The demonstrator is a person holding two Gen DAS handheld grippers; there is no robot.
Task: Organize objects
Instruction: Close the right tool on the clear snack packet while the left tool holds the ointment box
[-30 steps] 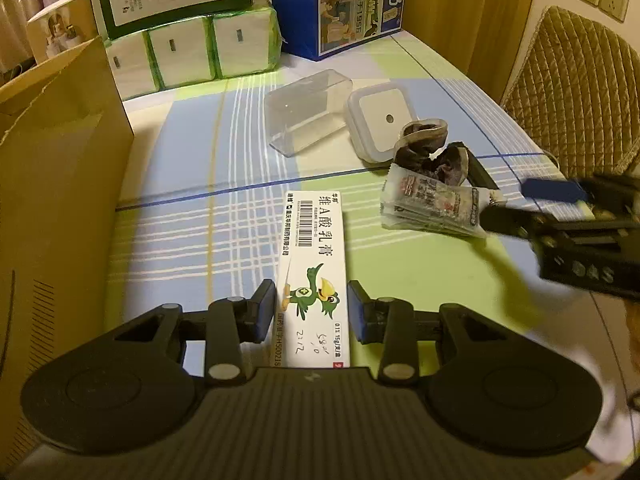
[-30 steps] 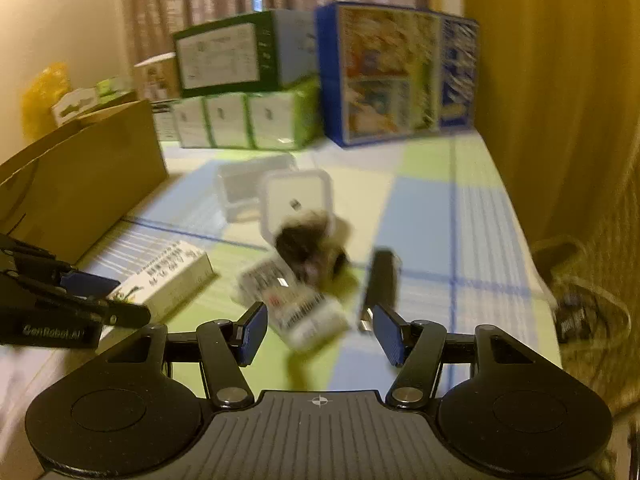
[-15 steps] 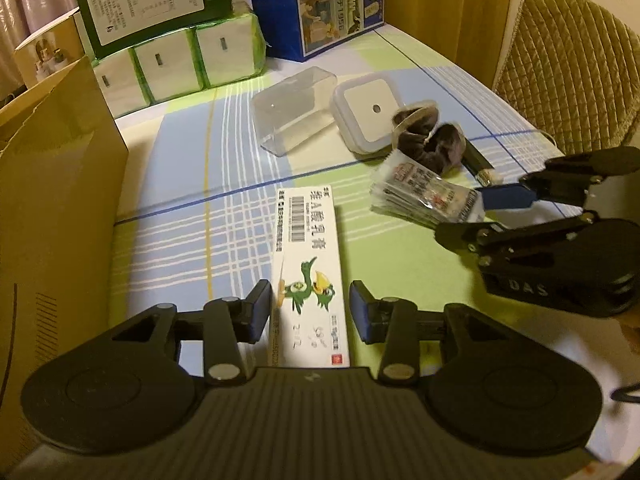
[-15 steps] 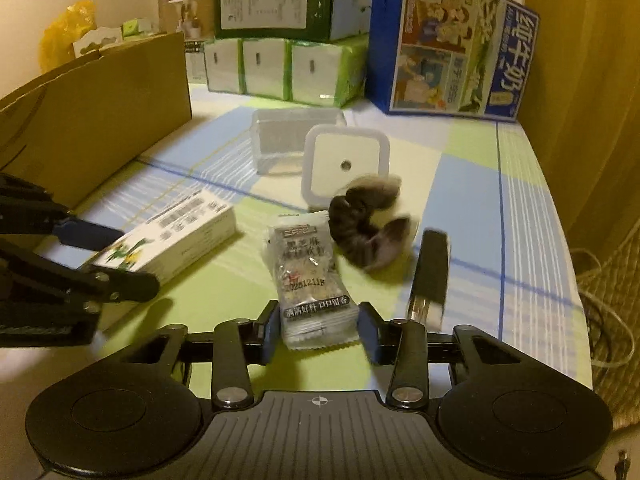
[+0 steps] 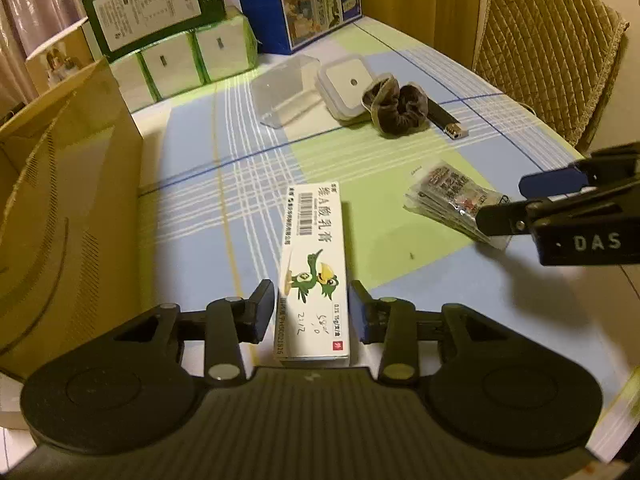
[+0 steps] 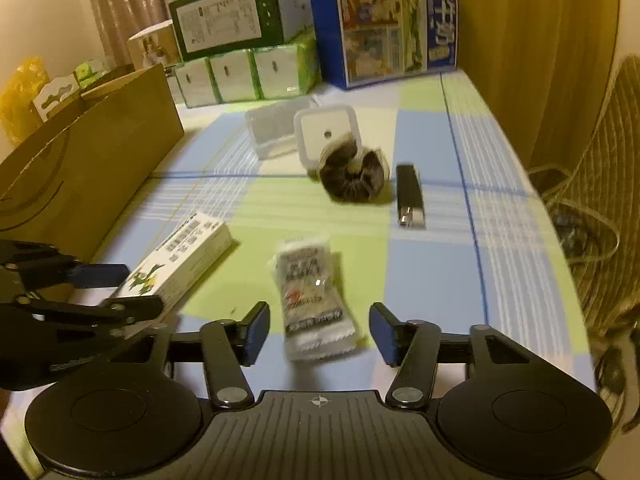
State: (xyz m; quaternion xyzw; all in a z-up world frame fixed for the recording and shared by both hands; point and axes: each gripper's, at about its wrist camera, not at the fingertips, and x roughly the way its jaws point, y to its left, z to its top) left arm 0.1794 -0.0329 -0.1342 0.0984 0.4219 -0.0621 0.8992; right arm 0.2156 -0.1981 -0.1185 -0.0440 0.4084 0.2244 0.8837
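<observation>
Lying between each gripper's spread jaws: ointment box [image 5: 314, 264] left, snack packet [image 6: 314, 300] right.

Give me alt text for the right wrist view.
The right gripper is open, its jaws either side of a clear snack packet lying on the checked tablecloth. Beyond lie a dark scrunchie and a black lighter; the left gripper straddles a white ointment box.

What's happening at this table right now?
A person works two handheld tongs over a checked tablecloth. The left tongs straddle the near end of a long white carton with a green bird print, jaws close beside it but not clearly clamped. The right tongs sit open around a crinkly clear snack packet. Both items lie on the table. A brown cardboard box stands to the left.
</observation>
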